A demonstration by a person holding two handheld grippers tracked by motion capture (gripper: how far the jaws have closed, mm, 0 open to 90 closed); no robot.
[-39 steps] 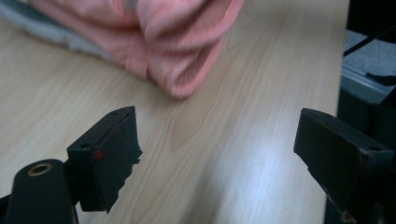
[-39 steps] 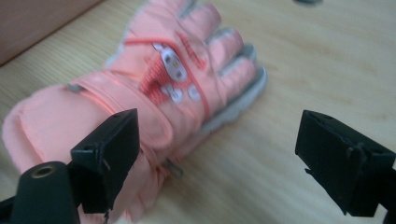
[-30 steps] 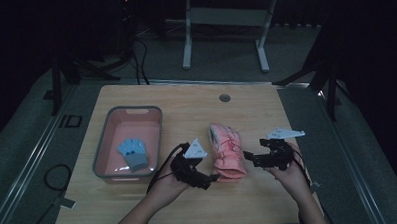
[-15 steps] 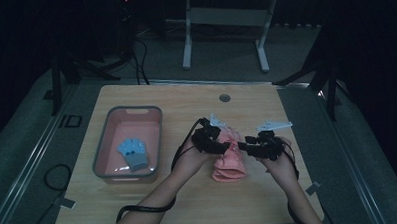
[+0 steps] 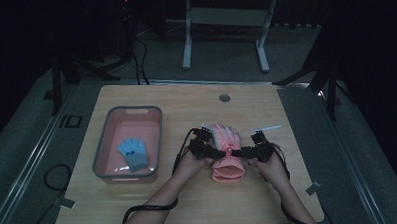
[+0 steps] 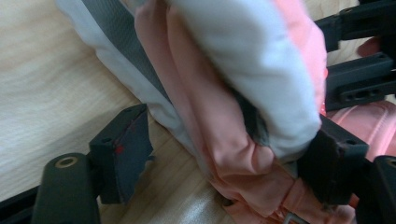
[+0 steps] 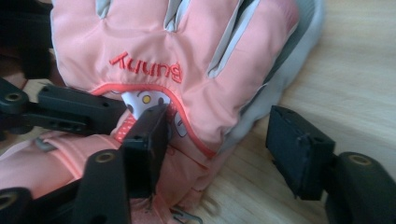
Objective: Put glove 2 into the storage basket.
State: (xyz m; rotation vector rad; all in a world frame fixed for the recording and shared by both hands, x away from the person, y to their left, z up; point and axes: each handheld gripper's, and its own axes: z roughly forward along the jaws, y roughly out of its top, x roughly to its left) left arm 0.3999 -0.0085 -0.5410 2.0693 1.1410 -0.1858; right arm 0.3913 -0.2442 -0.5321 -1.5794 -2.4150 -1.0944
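Observation:
A pink padded glove [image 5: 226, 141] with grey and white trim lies on the wooden table [image 5: 286, 114], fingers pointing away, cuff [image 5: 227, 171] toward the person. My left gripper [image 5: 219, 152] comes in from the glove's left and my right gripper [image 5: 237, 152] from its right; their tips meet at the wrist. My left gripper [image 6: 224, 149] straddles the glove's [image 6: 243, 93] edge, one pad touching, the other off it. My right gripper [image 7: 224, 140] has one pad on the glove [image 7: 187, 56] near the "Bunny" lettering, the other clear. Both pairs of jaws have just been opening.
A pink tray [image 5: 126, 110] stands on the table's left half with a small blue glove [image 5: 132, 153] in it. A round grommet [image 5: 224, 97] sits near the far edge. Cables trail from both grippers toward the near edge. A metal stand [image 5: 223, 21] is behind the table.
The left gripper has moved right from beside the glove onto its wrist. The right gripper has moved left and down to the same place. The glove's wrist looks pinched in.

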